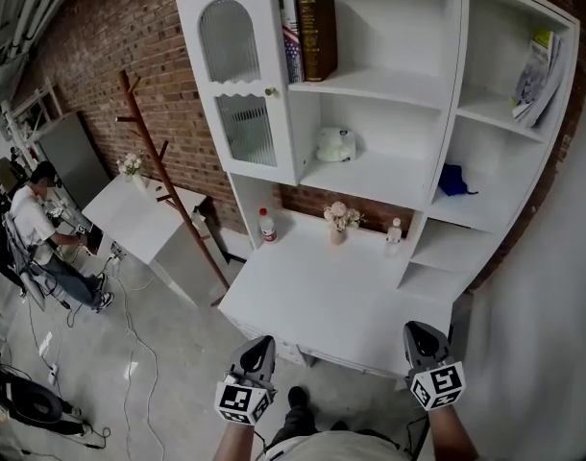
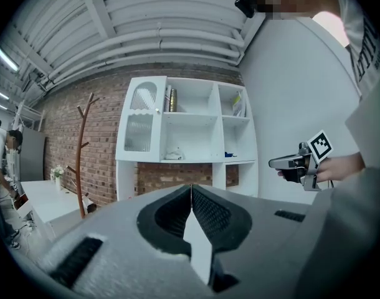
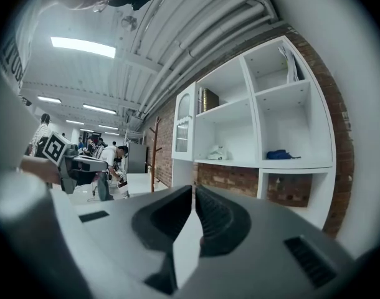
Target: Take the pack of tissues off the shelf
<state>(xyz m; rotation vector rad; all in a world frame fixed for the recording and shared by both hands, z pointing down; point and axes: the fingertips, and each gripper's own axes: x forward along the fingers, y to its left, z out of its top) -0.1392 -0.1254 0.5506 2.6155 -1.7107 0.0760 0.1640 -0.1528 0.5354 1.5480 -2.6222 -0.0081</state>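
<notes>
The pack (image 1: 336,144) sits on the middle shelf (image 1: 384,179) of the white unit. It is a pale, soft-looking bundle toward the left of its bay, just right of the glazed door (image 1: 237,84). It is well apart from both tongs, ahead and above, with the whole bench (image 1: 322,301) between.

The left tongs (image 1: 259,346) and right tongs (image 1: 415,334) are low at the bench's near edge, level and pointing at the unit. Both are closed and hold nothing. In the left gripper view the pads meet in a tight seam. In the right gripper view they stand together too, with at most a hairline between them.

In the head view the pack lies about midway between the two tongs, so neither hand is plainly nearer. In the left gripper view it shows a little left of the seam, and in the right gripper view a little right of it.

The pack looks wider than tall, with its long axis along the shelf's front edge, though it is too small to be sure. If so, the reach likely goes forward and up over the bench, with the jaws opened first and set across the pack's short side.

Flowers (image 1: 340,217) stand on the bench right below the pack, and a low approach could brush them. The blue thing (image 1: 453,181) in the next bay is not the target.
</notes>
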